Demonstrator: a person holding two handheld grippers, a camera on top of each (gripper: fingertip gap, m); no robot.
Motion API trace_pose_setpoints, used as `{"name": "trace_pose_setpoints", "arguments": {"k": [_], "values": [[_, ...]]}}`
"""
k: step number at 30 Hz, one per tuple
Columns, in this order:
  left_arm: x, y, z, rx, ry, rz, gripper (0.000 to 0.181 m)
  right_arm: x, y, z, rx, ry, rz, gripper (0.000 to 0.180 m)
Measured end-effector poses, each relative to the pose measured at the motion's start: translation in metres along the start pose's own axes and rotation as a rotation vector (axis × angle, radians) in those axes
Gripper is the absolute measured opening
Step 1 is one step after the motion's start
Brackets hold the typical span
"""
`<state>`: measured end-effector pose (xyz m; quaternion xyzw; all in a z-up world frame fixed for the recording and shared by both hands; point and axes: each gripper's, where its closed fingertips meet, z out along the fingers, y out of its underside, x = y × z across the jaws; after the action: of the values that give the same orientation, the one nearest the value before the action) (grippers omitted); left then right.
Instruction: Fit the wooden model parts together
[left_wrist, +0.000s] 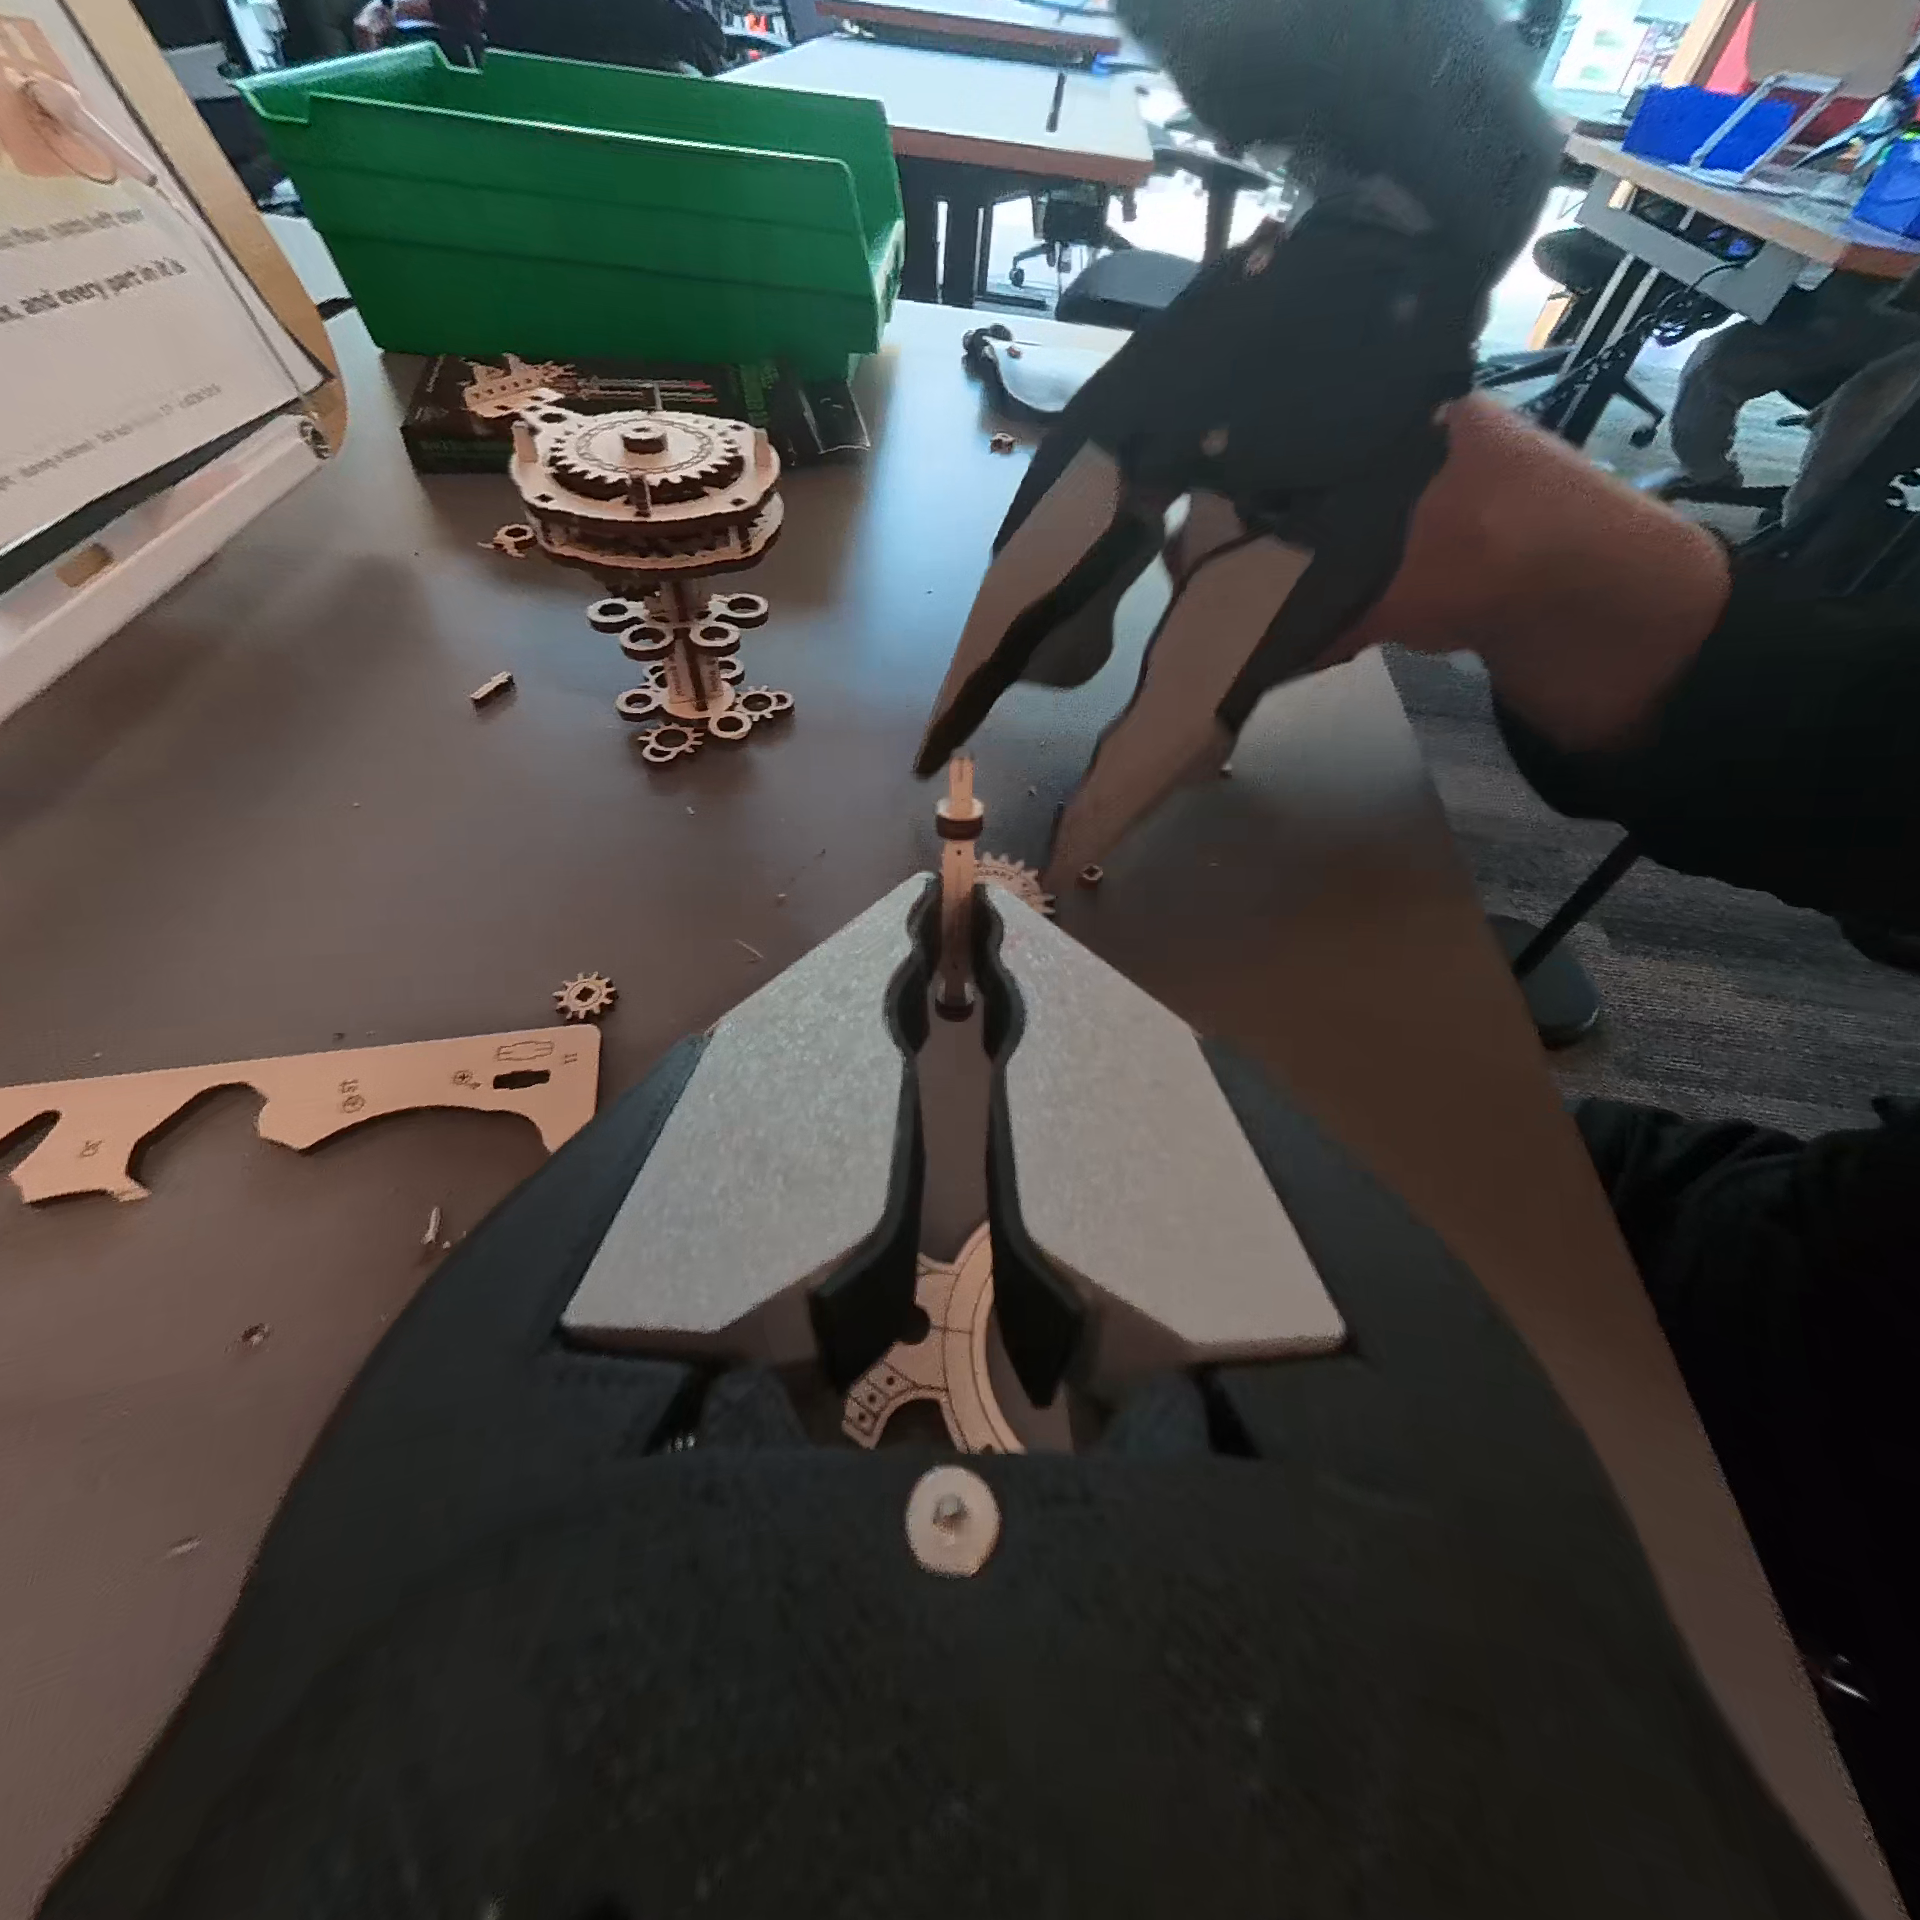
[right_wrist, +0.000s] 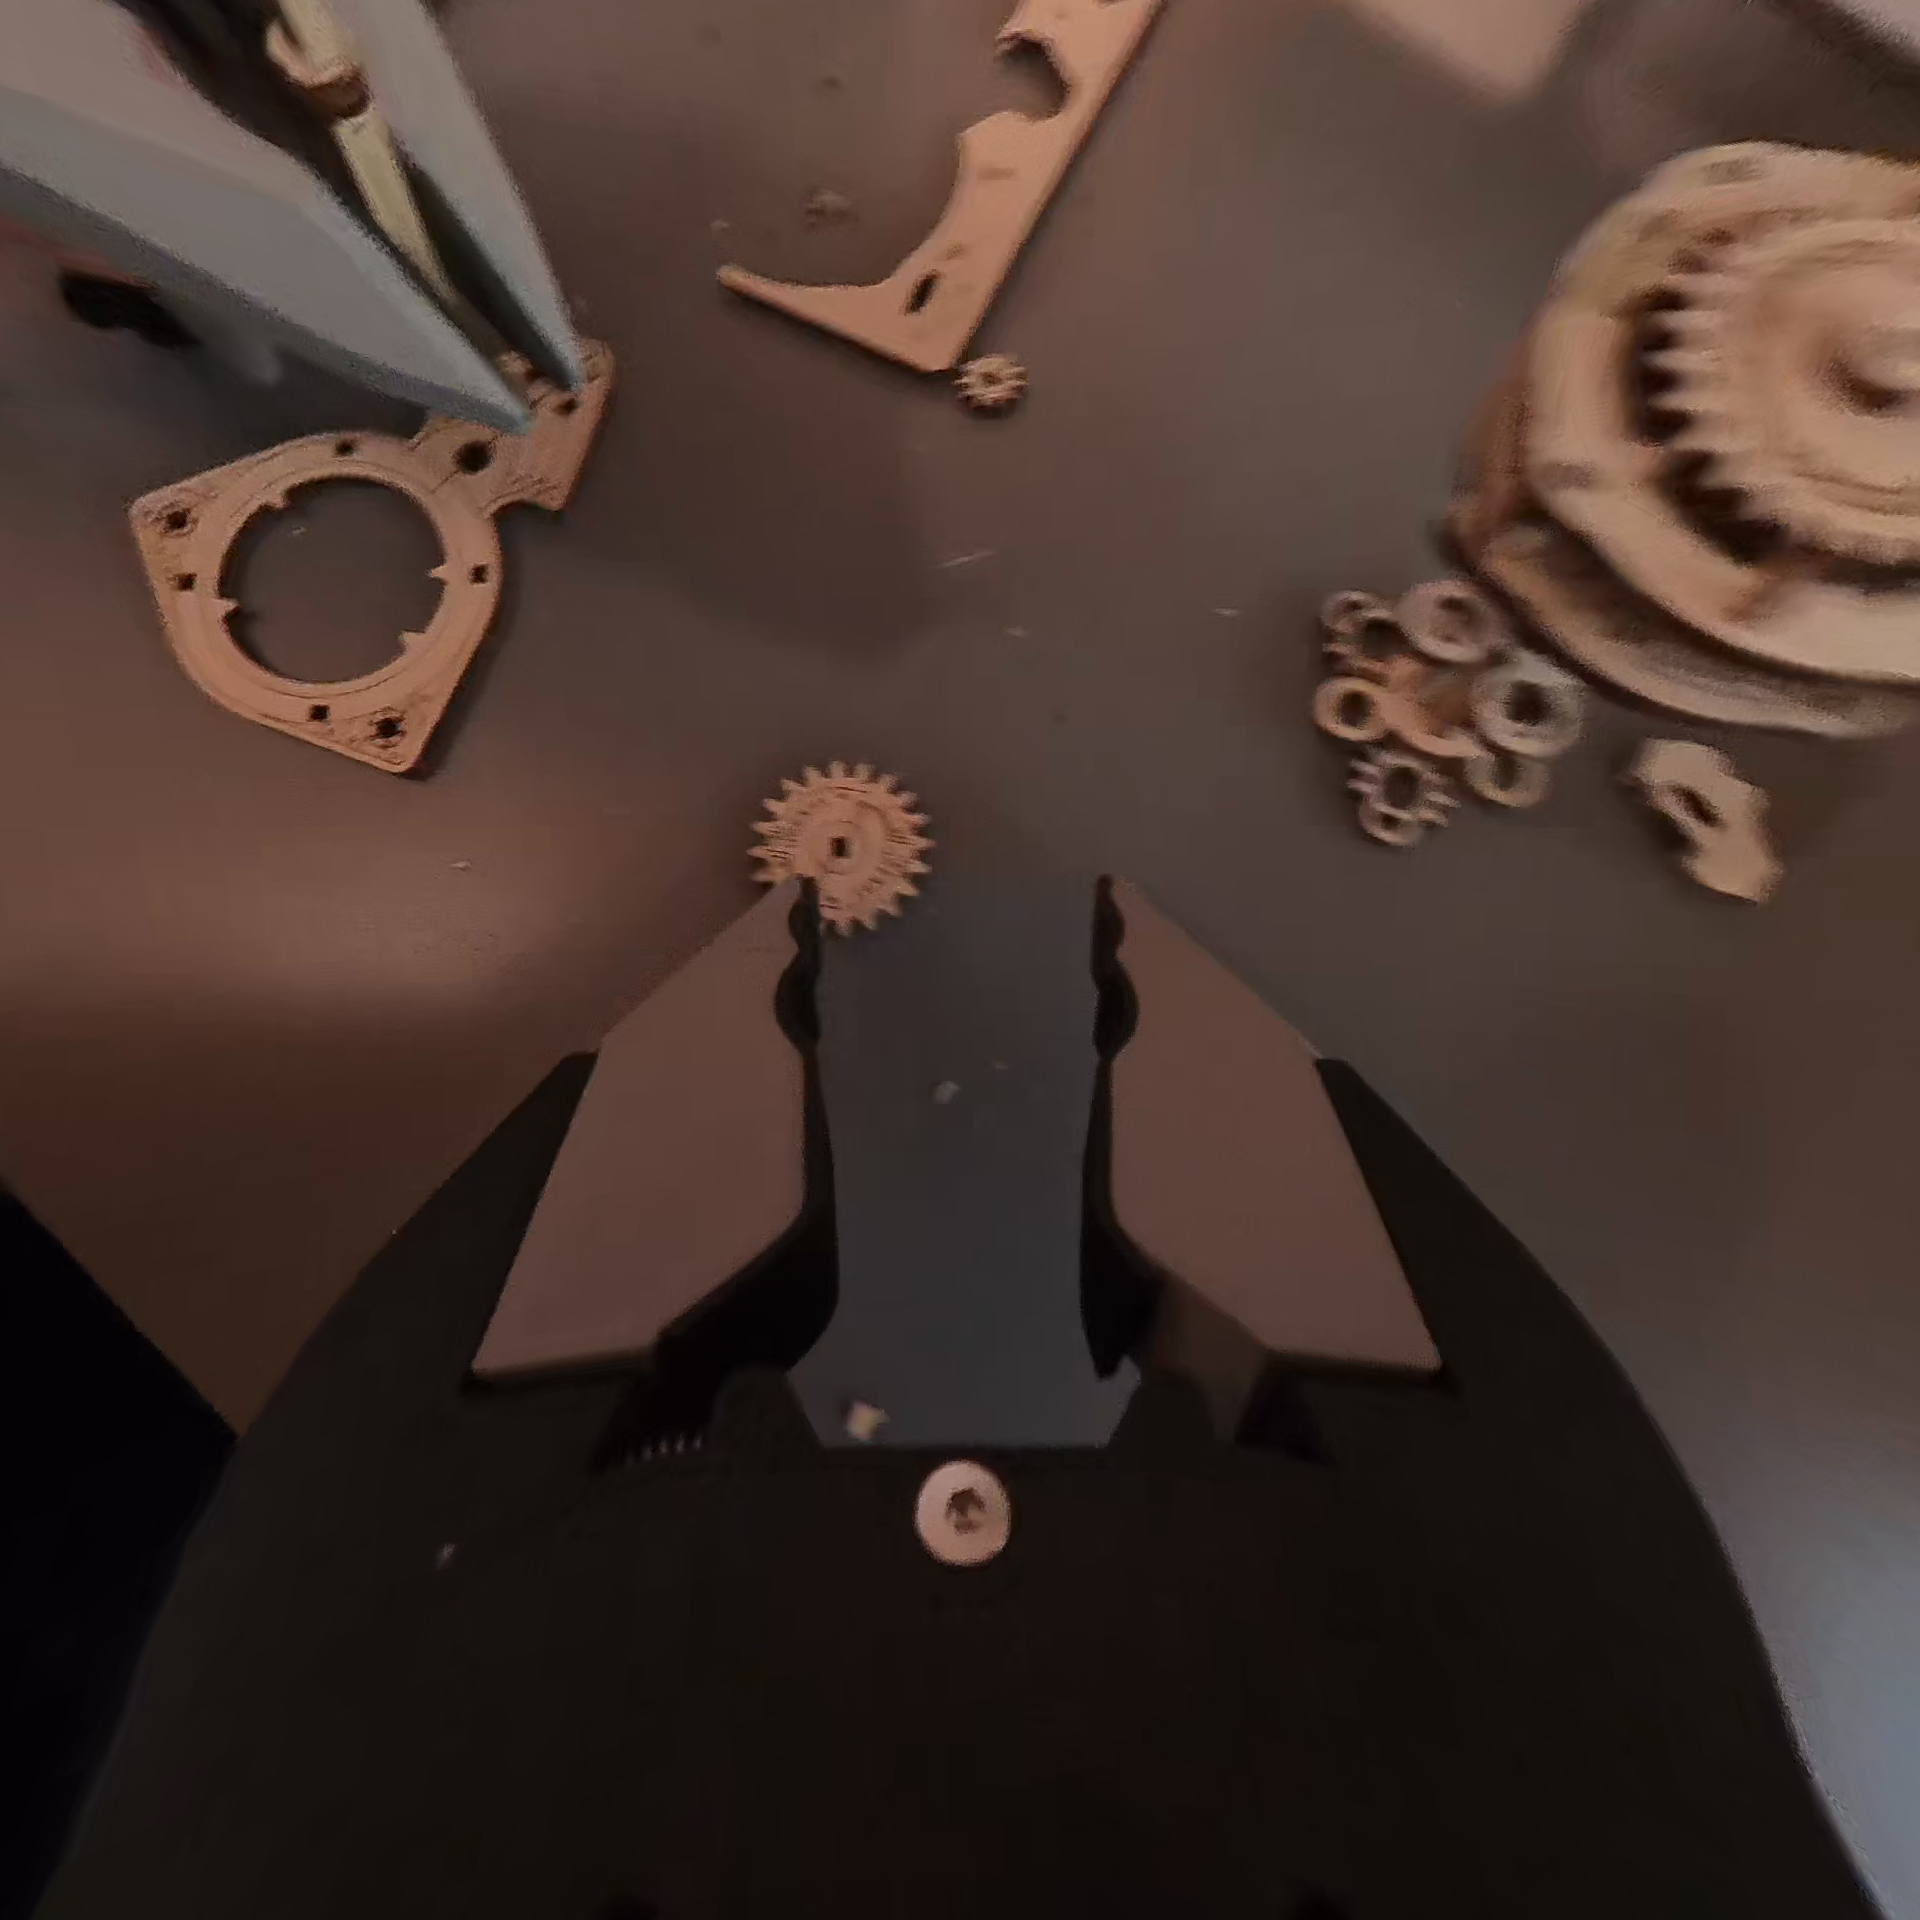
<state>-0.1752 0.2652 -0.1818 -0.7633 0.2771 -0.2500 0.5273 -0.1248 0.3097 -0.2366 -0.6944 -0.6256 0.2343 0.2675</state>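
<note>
Wooden gear (right_wrist: 840, 844) lies flat on the dark counter (right_wrist: 1039, 644), just ahead of your right hand-held gripper (right_wrist: 951, 904) and a little to its left; the left fingertip (right_wrist: 795, 914) overlaps the gear's near rim, while the right fingertip sits well clear of it. Fingers are spread wide, nothing between them.

Your left hand-held gripper (left_wrist: 956, 914) is clamped on a thin wooden axle (left_wrist: 958, 862). The axle's long axis runs forward along the fingers, its free end with a dark collar poking out past the tips. In the right wrist view those tips come down over the ringed plate (right_wrist: 332, 582); whether they touch it, cannot tell.

Judgement: the gear is the right side's job, being far nearer to it. The gear is off-centre in the opening, so shift left before closing, or you will only nudge it. Being flat and thin, it may slide rather than lift.

Part-built gear assembly (left_wrist: 644, 499) stands farther back, apart from both. Loose offcut sheet (left_wrist: 312, 1101) lies to the left.
</note>
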Motion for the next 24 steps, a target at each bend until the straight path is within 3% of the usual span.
{"name": "trace_pose_setpoints", "arguments": {"k": [3, 6, 15, 17, 24], "values": [[-0.003, 0.000, -0.002, 0.005, -0.005, -0.030, 0.002, 0.013, -0.008, -0.030, 0.091, -0.004, 0.112, 0.050], [-0.005, 0.002, -0.002, -0.006, -0.015, -0.041, 0.002, -0.006, -0.011, -0.033, 0.127, -0.088, 0.176, 0.060], [-0.003, 0.002, -0.001, -0.011, -0.011, -0.027, 0.002, -0.020, 0.000, 0.015, 0.029, 0.067, 0.060, 0.052], [-0.001, 0.003, -0.001, -0.013, -0.005, -0.021, 0.002, -0.021, -0.002, 0.016, 0.039, 0.057, 0.034, 0.034], [0.015, 0.007, 0.000, -0.040, 0.088, 0.030, 0.002, -0.028, -0.007, 0.016, 0.082, -0.057, -0.141, 0.032]]}}
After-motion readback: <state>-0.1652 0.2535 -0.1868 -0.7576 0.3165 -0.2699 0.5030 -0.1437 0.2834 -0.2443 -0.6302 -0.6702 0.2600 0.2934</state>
